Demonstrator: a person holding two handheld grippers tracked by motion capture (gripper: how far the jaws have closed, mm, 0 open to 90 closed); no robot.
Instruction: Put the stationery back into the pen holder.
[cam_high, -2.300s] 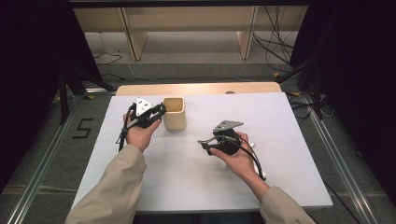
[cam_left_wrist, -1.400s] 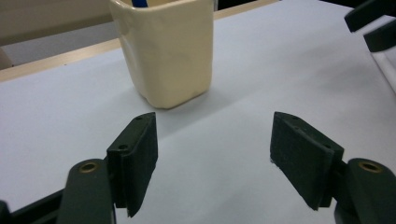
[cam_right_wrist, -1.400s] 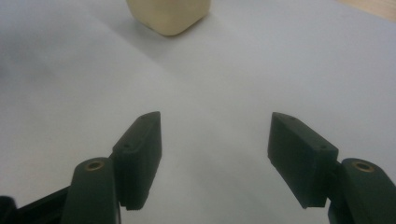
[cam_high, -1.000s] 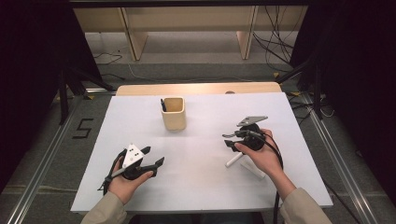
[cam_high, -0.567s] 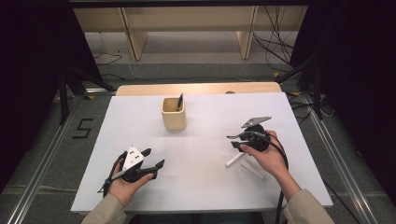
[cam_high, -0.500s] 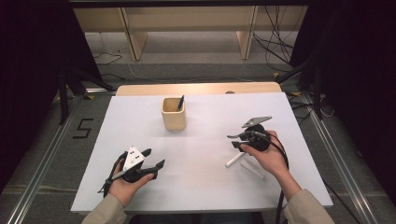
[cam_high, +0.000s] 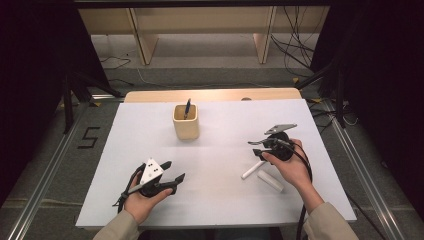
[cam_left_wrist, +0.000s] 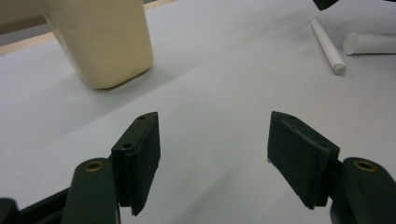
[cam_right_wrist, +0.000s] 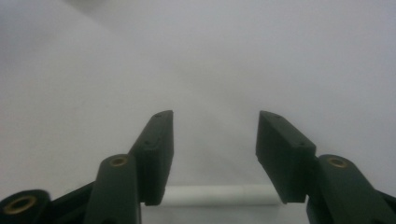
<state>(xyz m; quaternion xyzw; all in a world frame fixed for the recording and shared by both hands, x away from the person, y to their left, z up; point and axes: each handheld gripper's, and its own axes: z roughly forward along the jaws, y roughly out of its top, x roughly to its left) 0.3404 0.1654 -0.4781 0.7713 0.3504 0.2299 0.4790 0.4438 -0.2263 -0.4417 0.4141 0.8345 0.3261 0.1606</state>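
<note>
The right gripper (cam_high: 256, 145) hovers low over the thin white pen (cam_high: 253, 169), which lies on the white table (cam_high: 225, 210) at about four o'clock from the cream cup (cam_high: 186, 122); its jaws have just been opening again and stand apart with nothing pressed between them, so I judge it best to sink straight down, centre the pads (cam_right_wrist: 159, 154) across the barrel (cam_right_wrist: 210, 195) and close gently so it cannot roll. The pen is slim, smooth, round and plain white, a thicker white cylinder (cam_high: 270, 180) just beside it. The left gripper (cam_high: 169, 172) idles at seven o'clock, jaws apart and empty.
</note>
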